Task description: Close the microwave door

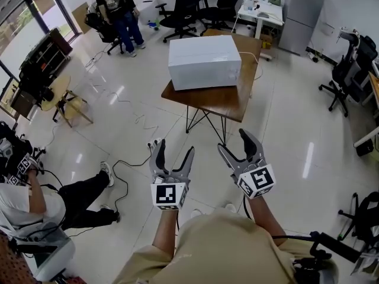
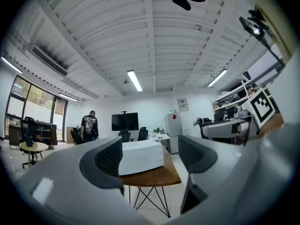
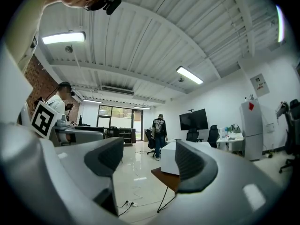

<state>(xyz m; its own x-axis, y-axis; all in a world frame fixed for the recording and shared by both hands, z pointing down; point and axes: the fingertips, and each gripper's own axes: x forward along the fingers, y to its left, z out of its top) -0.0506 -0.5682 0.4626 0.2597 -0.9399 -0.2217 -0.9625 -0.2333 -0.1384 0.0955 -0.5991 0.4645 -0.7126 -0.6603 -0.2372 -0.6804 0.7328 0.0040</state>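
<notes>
The white microwave (image 1: pixel 204 62) stands on a small wooden table (image 1: pixel 228 99) in the middle of the room, well ahead of both grippers. From here it looks like a plain white box, and I cannot see its door. My left gripper (image 1: pixel 174 148) is held in the air over the floor, open and empty, with the microwave (image 2: pixel 140 156) between its jaws in the distance. My right gripper (image 1: pixel 233 141) hangs beside it, its jaws apart and nothing between them. In the right gripper view a corner of the microwave (image 3: pixel 168 158) shows past the right jaw.
Cables (image 1: pixel 127 167) trail across the glossy floor left of the table. One person (image 1: pixel 121 10) stands at the back left and another sits at the left edge (image 1: pixel 35 200). Office chairs (image 1: pixel 183 7) and a white desk (image 1: pixel 260 10) stand behind the table.
</notes>
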